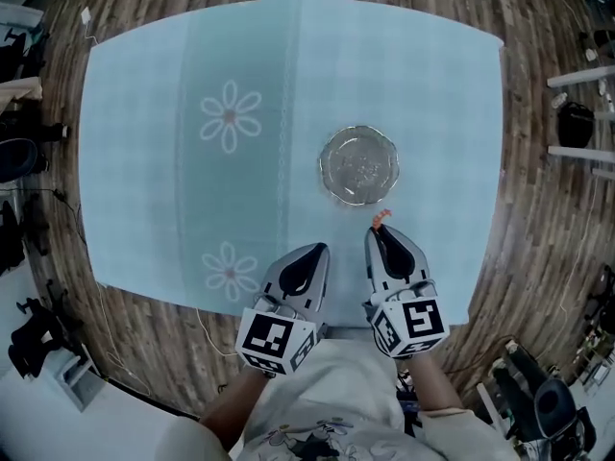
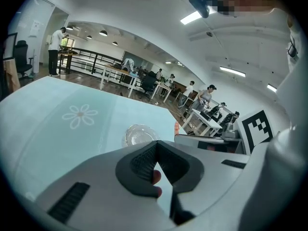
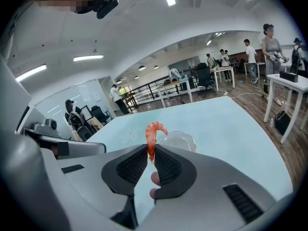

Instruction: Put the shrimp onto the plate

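The grey left gripper (image 1: 315,253) with its marker cube sits over the near edge of the pale blue flower-print tablecloth (image 1: 154,161), its jaws pressed together on nothing. To its right the clear scalloped glass plate (image 1: 323,166) looks empty. Just short of its near rim, the grey right gripper (image 1: 382,233) is clamped on the small orange-pink curled shrimp (image 1: 381,219), pinching only one thin end. That slim hold is the risk, I judge: the body curls free beyond the pads, so a jolt or an early release could drop it on the cloth short of the plate. The head view shows the shrimp's place relative to the rim; only the right gripper view shows how little of it is pinched
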Motion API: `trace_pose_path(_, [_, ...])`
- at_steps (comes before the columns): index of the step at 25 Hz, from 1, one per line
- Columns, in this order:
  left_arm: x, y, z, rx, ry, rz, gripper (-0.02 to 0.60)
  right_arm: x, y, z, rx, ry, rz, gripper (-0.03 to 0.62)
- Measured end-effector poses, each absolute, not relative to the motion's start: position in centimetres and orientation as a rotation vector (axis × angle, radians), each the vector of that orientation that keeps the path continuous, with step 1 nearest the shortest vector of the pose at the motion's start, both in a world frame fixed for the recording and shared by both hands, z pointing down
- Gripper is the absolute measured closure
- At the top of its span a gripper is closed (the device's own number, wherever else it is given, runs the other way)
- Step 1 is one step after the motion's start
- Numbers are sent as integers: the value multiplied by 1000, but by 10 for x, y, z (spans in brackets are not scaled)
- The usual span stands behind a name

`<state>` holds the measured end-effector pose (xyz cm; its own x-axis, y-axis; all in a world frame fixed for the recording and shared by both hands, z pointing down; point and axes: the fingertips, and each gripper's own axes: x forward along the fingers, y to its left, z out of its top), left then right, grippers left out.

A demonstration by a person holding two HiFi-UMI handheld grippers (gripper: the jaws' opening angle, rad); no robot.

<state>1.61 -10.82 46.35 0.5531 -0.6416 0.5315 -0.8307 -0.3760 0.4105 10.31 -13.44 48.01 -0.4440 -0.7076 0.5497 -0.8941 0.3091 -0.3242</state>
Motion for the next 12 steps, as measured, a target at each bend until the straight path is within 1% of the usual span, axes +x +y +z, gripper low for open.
trace_pose_path(12, [12, -109, 506, 2086, -1135, 413, 574, 98, -138, 545, 1375, -2088, 961, 531])
